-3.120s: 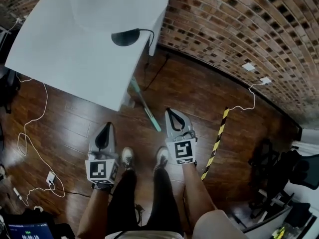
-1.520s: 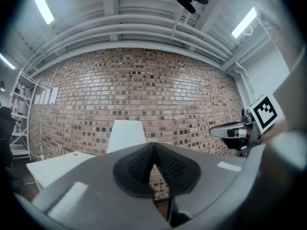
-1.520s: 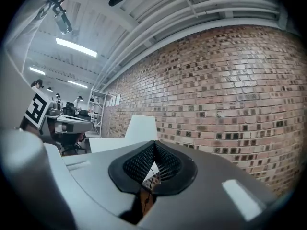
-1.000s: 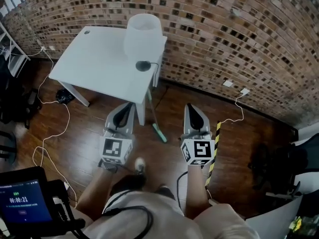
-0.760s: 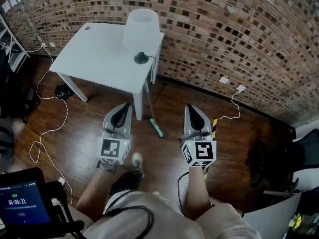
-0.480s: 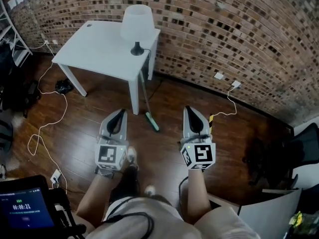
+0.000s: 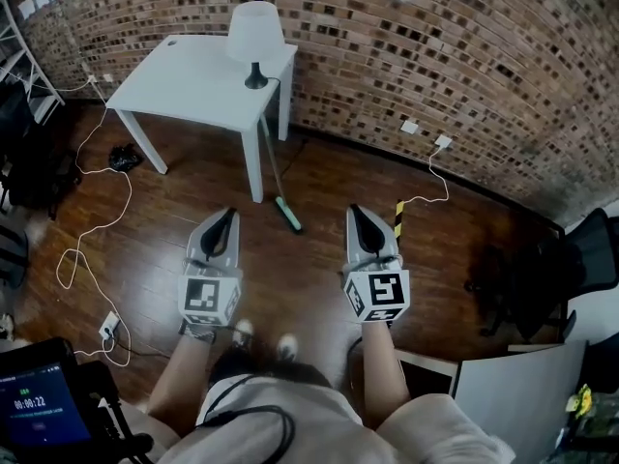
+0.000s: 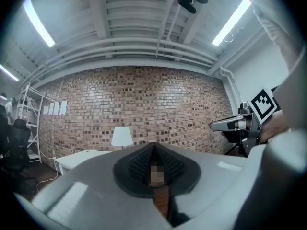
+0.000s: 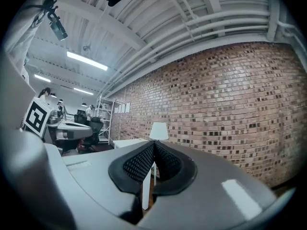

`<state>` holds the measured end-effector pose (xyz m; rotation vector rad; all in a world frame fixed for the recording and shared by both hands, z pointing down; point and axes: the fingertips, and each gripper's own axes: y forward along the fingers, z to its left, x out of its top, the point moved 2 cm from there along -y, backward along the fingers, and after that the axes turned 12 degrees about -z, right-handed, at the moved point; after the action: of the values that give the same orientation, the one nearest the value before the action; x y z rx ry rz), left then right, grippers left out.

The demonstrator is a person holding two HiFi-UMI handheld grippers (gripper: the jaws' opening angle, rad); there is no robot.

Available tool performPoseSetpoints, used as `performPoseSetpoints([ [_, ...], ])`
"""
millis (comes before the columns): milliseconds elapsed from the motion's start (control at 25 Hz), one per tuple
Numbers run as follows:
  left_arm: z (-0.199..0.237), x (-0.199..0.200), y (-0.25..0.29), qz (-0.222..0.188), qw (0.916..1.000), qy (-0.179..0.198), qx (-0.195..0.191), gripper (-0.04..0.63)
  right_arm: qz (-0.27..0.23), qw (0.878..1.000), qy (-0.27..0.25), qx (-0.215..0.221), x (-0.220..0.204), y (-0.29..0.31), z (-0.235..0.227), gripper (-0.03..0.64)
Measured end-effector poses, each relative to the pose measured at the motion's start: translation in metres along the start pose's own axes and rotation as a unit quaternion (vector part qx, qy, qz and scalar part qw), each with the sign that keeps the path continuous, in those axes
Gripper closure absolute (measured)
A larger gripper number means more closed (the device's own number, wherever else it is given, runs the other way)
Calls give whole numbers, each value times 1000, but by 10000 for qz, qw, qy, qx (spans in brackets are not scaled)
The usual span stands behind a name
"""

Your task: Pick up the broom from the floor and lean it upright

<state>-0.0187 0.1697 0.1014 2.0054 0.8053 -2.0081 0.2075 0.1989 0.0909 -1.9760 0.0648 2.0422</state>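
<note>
Moved: I am stepping back, so the table (image 7: 184,75) and broom (image 7: 274,167) are sitting farther from me than before.
Broom: leaning on the table edge, head on the floor (image 7: 338,177).
Grippers: left gripper (image 7: 230,212) and right gripper (image 7: 353,209) are staying closed, empty.

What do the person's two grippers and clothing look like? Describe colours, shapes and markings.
Both the left gripper and right gripper have pale grey tapering shells with black textured pads inside. Each carries a white cube printed with black square markers. The person wears a light short-sleeved top and dark trousers.
</note>
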Motion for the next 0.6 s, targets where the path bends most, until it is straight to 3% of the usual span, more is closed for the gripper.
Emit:
performPoseSetpoints([
  [600,42,13,-39,-28,10000,19,74,594,-69,9993,172,-322,12,-5,47,606],
])
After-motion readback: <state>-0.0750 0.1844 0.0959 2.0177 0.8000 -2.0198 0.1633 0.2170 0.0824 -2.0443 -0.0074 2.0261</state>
